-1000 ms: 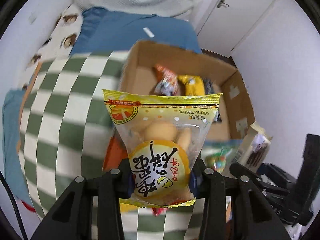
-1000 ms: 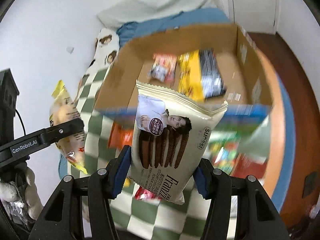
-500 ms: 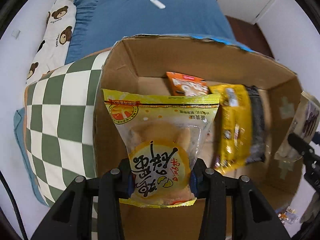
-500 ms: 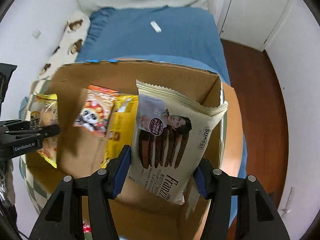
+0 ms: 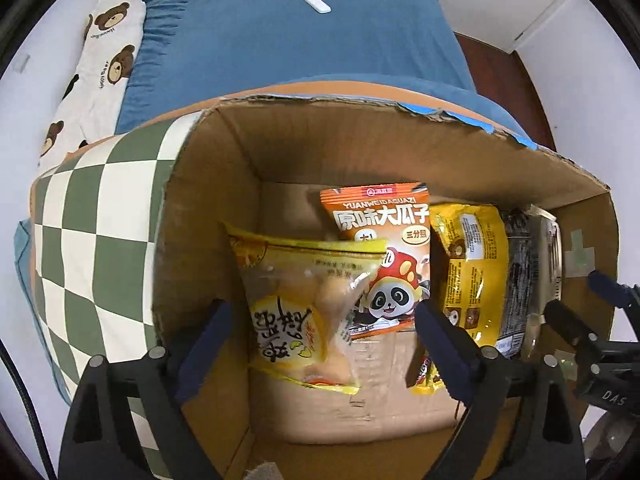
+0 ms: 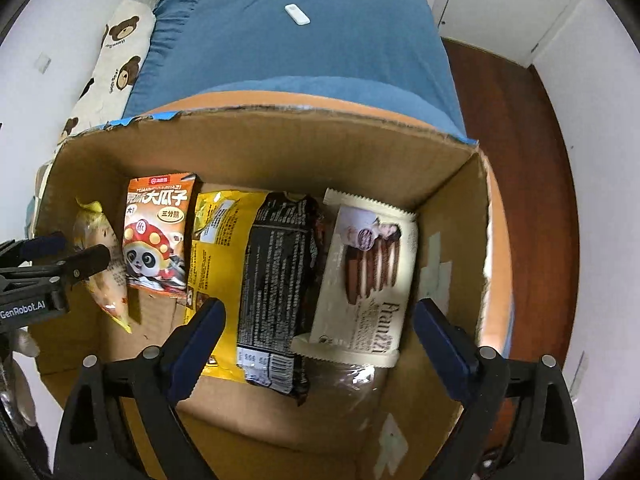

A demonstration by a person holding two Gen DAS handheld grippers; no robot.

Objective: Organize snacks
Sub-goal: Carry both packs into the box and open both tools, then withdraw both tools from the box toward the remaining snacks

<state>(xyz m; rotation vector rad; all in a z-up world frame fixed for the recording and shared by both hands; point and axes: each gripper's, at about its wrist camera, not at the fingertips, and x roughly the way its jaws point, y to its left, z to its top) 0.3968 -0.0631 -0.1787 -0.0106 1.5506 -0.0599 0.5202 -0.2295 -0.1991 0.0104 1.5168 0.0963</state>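
An open cardboard box [image 5: 340, 140] [image 6: 280, 148] fills both views from above. My left gripper [image 5: 320, 316] is opening its jaws; the yellow egg-cake bag [image 5: 296, 308] sits loose between them, pads off it, leaning at the box's left end. My right gripper [image 6: 318, 308] is opening too, and the cream wafer pack [image 6: 368, 276] lies free on the box floor at the right end. Between these two lie an orange panda seed pack [image 6: 158, 236], a yellow pack [image 6: 220, 248] and a black pack [image 6: 280, 280]. The left gripper [image 6: 76, 248] shows at the right wrist view's left edge.
The box stands on a green-and-white checkered cloth [image 5: 92, 220]. Behind it is a blue bed [image 5: 300, 40] with a bear-print pillow [image 5: 100, 60] and a small white object [image 5: 315, 1]. A wooden floor [image 6: 520, 140] runs along the right.
Both grippers came over the box and lowered into it. Both then opened: the yellow bag and the cream wafer pack left the pads and dropped into the box.
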